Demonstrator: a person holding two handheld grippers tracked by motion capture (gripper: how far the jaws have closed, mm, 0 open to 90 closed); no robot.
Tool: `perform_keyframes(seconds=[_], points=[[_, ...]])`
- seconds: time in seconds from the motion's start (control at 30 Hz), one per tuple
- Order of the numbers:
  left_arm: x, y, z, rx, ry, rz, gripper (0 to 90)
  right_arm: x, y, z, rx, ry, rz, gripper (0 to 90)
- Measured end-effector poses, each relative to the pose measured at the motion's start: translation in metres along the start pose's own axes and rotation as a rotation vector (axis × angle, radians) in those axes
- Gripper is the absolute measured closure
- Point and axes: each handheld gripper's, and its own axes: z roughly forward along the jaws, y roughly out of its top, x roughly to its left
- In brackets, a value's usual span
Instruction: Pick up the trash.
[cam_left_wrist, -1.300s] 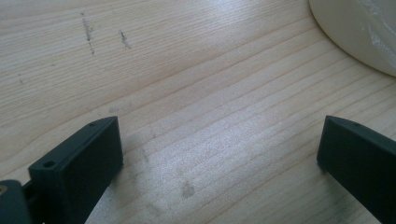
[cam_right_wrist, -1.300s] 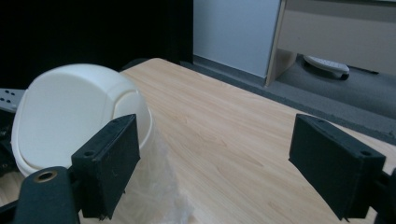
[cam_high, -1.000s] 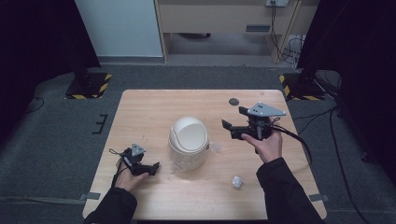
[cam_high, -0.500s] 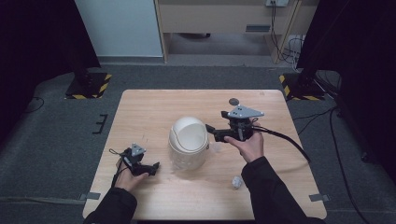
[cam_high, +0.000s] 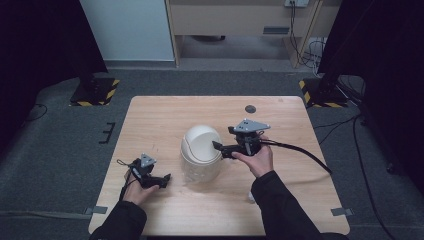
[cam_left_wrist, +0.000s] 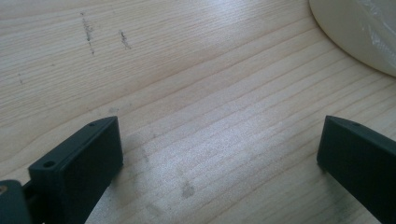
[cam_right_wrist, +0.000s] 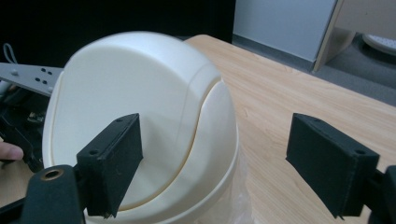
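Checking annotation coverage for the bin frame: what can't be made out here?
- Small white object on the table, high view: largely covered by the right sleeve, too small to identify.
- Bin contents: domed lid closed in the high view and right gripper view.
- Bin, left gripper view: cut off by the top-right edge.
- Dark round spot, high view: too small to identify.

Lab or recording studio setup: lone wooden tabletop (cam_high: 165, 115) on grey carpet (cam_high: 60, 145), black curtains (cam_high: 35, 40) left and right, hazard-striped stand bases (cam_high: 94, 93), loose cables (cam_high: 305, 30) far right, tape marks (cam_high: 99, 209) on floor.
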Motion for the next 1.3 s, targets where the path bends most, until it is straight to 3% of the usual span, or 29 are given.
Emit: perform_keyframes(seconds=[0.83, 1.3], points=[[0.0, 0.0, 0.0, 0.0, 0.0, 0.001, 0.0, -0.003, -0.009, 0.023, 0.113, 0.011, -0.001, 21.1], [0.0, 0.0, 0.0, 0.0, 0.0, 0.0, 0.0, -0.002, -0.011, 0.029, 0.101, 0.002, 0.012, 24.0]])
